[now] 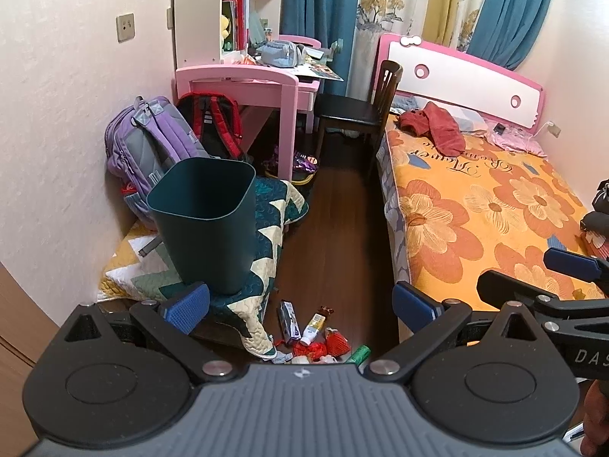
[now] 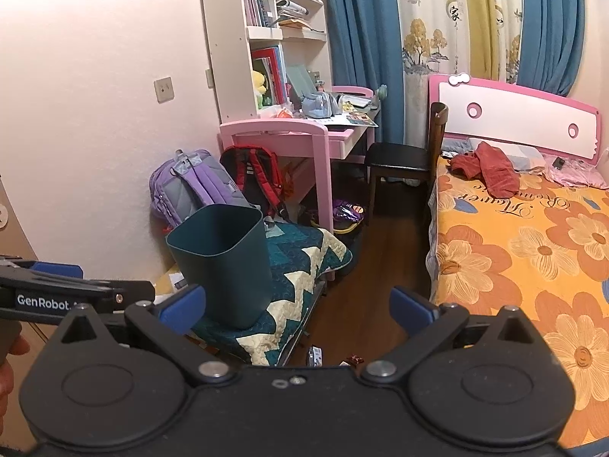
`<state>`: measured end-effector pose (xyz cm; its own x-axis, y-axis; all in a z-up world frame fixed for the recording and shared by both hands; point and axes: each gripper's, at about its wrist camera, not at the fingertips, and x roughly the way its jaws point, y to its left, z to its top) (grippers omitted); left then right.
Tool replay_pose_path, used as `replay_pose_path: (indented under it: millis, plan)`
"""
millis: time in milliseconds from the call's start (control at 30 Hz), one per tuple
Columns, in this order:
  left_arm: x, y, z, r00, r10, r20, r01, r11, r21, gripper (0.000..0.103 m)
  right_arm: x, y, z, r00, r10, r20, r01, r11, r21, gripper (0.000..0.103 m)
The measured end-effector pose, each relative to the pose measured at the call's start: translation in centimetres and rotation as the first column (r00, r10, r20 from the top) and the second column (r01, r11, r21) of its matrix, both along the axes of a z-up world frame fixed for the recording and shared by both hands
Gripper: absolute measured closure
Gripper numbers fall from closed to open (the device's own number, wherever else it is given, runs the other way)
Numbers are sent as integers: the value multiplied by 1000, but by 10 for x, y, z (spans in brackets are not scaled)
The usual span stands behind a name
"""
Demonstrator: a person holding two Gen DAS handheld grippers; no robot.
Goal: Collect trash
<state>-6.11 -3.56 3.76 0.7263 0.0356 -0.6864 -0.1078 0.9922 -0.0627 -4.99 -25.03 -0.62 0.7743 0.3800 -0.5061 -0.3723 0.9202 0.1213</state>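
Observation:
A dark green bin (image 1: 207,221) stands upright on a quilt-covered low surface at the left; it also shows in the right wrist view (image 2: 224,262). Trash lies on the wood floor below my left gripper: a purple wrapper (image 1: 288,320), a white tube (image 1: 313,329), red net bags (image 1: 327,344), a green bottle (image 1: 359,354). My left gripper (image 1: 300,304) is open and empty above the trash. My right gripper (image 2: 297,306) is open and empty; only scraps of trash (image 2: 316,356) show at its base. Each gripper shows at the other view's edge.
A bed (image 1: 495,205) with an orange flowered cover fills the right. A dark chair (image 1: 357,114) and a pink desk (image 1: 247,80) stand at the back. Purple (image 1: 148,144) and red-black (image 1: 217,122) backpacks lean by the wall. A strip of wood floor (image 1: 342,221) runs between.

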Motion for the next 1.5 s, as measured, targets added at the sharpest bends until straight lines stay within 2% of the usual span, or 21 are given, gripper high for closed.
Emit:
replay_pose_path:
  millis: [667, 1200, 1500]
  plan:
    - [-15, -10, 2, 998, -26, 61, 26, 1000, 8, 0, -4, -10, -1, 1000, -23, 11, 22, 999, 23, 0]
    - [-11, -4, 5, 998, -36, 54, 35, 999, 9, 0, -4, -9, 1, 1000, -18, 8, 18, 999, 27, 0]
    - [-10, -15, 3, 998, -39, 50, 38, 999, 15, 0, -1, -14, -3, 1000, -14, 0, 14, 999, 32, 0]
